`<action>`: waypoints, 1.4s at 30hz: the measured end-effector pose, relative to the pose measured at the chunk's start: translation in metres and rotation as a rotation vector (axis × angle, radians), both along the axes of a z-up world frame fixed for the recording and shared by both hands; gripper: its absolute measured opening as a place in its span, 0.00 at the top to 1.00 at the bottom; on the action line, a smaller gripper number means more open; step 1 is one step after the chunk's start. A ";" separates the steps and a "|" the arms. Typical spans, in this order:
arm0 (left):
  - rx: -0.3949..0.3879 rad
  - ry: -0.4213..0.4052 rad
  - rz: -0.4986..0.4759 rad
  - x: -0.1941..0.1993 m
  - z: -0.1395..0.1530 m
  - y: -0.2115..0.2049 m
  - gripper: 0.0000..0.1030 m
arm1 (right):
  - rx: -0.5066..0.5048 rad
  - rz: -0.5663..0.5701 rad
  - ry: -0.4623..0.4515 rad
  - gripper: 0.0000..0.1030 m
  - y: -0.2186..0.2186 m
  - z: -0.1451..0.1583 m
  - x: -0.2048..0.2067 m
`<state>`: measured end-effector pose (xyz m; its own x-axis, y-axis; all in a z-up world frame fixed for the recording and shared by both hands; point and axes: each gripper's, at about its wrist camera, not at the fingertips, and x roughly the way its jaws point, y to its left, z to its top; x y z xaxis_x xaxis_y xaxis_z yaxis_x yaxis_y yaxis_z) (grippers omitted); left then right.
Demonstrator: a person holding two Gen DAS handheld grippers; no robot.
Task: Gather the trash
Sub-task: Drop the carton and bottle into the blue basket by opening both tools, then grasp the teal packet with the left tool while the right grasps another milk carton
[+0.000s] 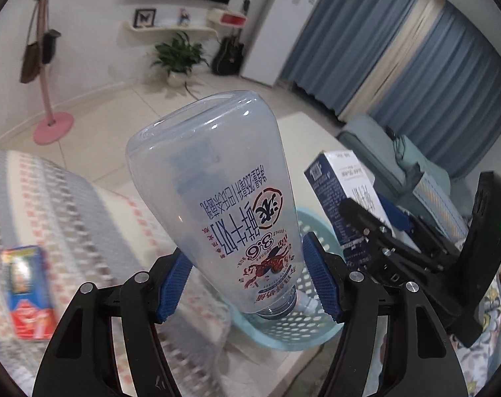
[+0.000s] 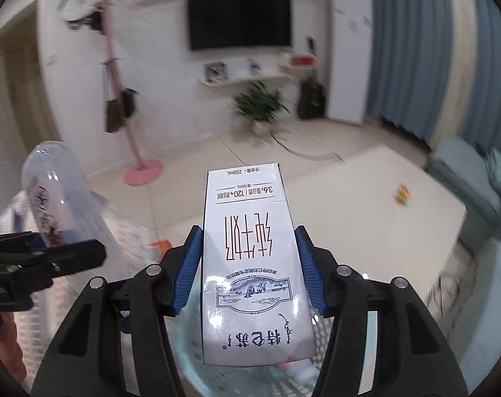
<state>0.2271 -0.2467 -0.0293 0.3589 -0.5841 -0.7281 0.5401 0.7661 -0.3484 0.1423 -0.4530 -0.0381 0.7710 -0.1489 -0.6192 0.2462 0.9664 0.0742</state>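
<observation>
My left gripper (image 1: pixel 247 283) is shut on a clear plastic milk bottle (image 1: pixel 224 195), held upside down with its neck pointing at the camera. Right below it sits a light-blue perforated basket (image 1: pixel 293 329). My right gripper (image 2: pixel 247 264) is shut on a white milk carton (image 2: pixel 250 258), also upside down, above the same basket (image 2: pixel 214 367). From the left wrist view the carton (image 1: pixel 344 185) shows at the right, in the other gripper. From the right wrist view the bottle (image 2: pixel 52 192) shows at the left, with the left gripper (image 2: pixel 52 251) shut on it.
A blue and red carton (image 1: pixel 28 292) lies on a patterned bedspread (image 1: pixel 62 205) to the left. A small toy (image 2: pixel 402 193) lies on the pale rug (image 2: pixel 366 218). A pink coat stand (image 1: pixel 53 127), a potted plant (image 1: pixel 179 56) and a teal sofa (image 1: pixel 399 162) stand around the floor.
</observation>
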 end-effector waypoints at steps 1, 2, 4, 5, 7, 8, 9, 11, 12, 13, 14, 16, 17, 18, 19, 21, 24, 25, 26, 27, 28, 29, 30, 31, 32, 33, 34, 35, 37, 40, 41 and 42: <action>0.004 0.011 -0.005 0.001 -0.007 -0.006 0.37 | 0.023 -0.023 0.017 0.49 -0.010 -0.012 -0.001; 0.010 0.024 -0.008 0.003 -0.015 -0.011 0.37 | 0.034 -0.041 0.029 0.49 -0.016 -0.021 -0.002; 0.027 0.044 -0.007 0.006 -0.030 -0.024 0.38 | 0.055 -0.089 0.065 0.49 -0.032 -0.042 -0.005; 0.035 0.051 -0.004 0.007 -0.036 -0.027 0.37 | 0.073 -0.109 0.084 0.49 -0.041 -0.055 -0.007; 0.061 0.063 -0.002 0.006 -0.049 -0.039 0.37 | 0.103 -0.137 0.114 0.48 -0.050 -0.071 -0.006; 0.077 0.067 -0.006 0.004 -0.054 -0.044 0.37 | 0.113 -0.145 0.124 0.48 -0.051 -0.077 -0.008; 0.097 0.071 -0.011 0.004 -0.060 -0.050 0.37 | 0.129 -0.152 0.138 0.48 -0.055 -0.085 -0.011; 0.127 0.073 -0.018 -0.001 -0.068 -0.056 0.37 | 0.151 -0.165 0.159 0.47 -0.061 -0.096 -0.013; 0.142 0.075 -0.026 -0.001 -0.072 -0.060 0.37 | 0.156 -0.171 0.162 0.47 -0.063 -0.098 -0.015; 0.148 0.078 -0.033 -0.001 -0.073 -0.062 0.37 | 0.162 -0.178 0.163 0.47 -0.065 -0.100 -0.015; 0.149 0.080 -0.038 -0.003 -0.073 -0.064 0.37 | 0.172 -0.180 0.162 0.47 -0.068 -0.101 -0.016; 0.133 0.072 -0.042 -0.006 -0.068 -0.065 0.36 | 0.179 -0.186 0.154 0.46 -0.069 -0.098 -0.021; 0.124 0.064 -0.045 -0.007 -0.064 -0.069 0.34 | 0.178 -0.188 0.152 0.42 -0.071 -0.096 -0.020; 0.115 0.045 -0.045 -0.008 -0.058 -0.066 0.32 | 0.176 -0.191 0.147 0.39 -0.071 -0.095 -0.023; 0.112 0.032 -0.044 -0.010 -0.054 -0.066 0.31 | 0.173 -0.193 0.143 0.39 -0.068 -0.093 -0.024; 0.105 0.002 -0.043 -0.014 -0.046 -0.063 0.31 | 0.171 -0.193 0.140 0.39 -0.067 -0.091 -0.025; 0.087 -0.013 -0.042 -0.020 -0.039 -0.057 0.31 | 0.172 -0.189 0.134 0.39 -0.065 -0.087 -0.030; 0.085 -0.017 -0.038 -0.022 -0.039 -0.054 0.31 | 0.171 -0.186 0.133 0.39 -0.062 -0.085 -0.031; 0.083 -0.018 -0.037 -0.024 -0.038 -0.052 0.31 | 0.165 -0.182 0.130 0.39 -0.058 -0.083 -0.033; 0.079 -0.018 -0.035 -0.026 -0.038 -0.048 0.31 | 0.158 -0.180 0.128 0.39 -0.056 -0.081 -0.035; 0.076 -0.018 -0.033 -0.028 -0.038 -0.047 0.31 | 0.147 -0.173 0.123 0.39 -0.051 -0.078 -0.037; 0.070 -0.017 -0.030 -0.030 -0.038 -0.044 0.32 | 0.133 -0.165 0.118 0.39 -0.046 -0.074 -0.039; 0.063 -0.018 -0.027 -0.033 -0.037 -0.039 0.32 | 0.122 -0.160 0.115 0.39 -0.041 -0.070 -0.039; 0.054 -0.019 -0.022 -0.035 -0.036 -0.036 0.32 | 0.106 -0.152 0.107 0.39 -0.035 -0.065 -0.040; 0.044 -0.022 -0.018 -0.037 -0.033 -0.029 0.32 | 0.090 -0.142 0.096 0.39 -0.029 -0.058 -0.042; 0.033 -0.029 -0.009 -0.040 -0.030 -0.021 0.32 | 0.081 -0.134 0.087 0.39 -0.024 -0.052 -0.042; 0.024 -0.038 0.002 -0.043 -0.026 -0.013 0.32 | 0.068 -0.120 0.070 0.39 -0.016 -0.045 -0.044; 0.015 -0.048 0.013 -0.047 -0.022 -0.005 0.32 | 0.059 -0.103 0.051 0.39 -0.007 -0.037 -0.045; -0.006 -0.081 0.044 -0.055 -0.009 0.019 0.32 | 0.046 -0.070 0.020 0.39 0.009 -0.022 -0.046; -0.018 -0.141 0.108 -0.068 0.011 0.059 0.32 | 0.021 -0.003 -0.031 0.39 0.042 0.001 -0.045; -0.023 -0.161 0.136 -0.072 0.018 0.075 0.32 | 0.017 0.017 -0.043 0.39 0.051 0.006 -0.044; -0.027 -0.176 0.161 -0.075 0.024 0.091 0.31 | 0.012 0.050 -0.061 0.39 0.066 0.014 -0.042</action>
<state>0.1524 -0.1559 -0.0050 0.5688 -0.5273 -0.6312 0.4659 0.8390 -0.2811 0.1005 -0.3874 -0.0238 0.8135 -0.1017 -0.5727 0.1920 0.9764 0.0993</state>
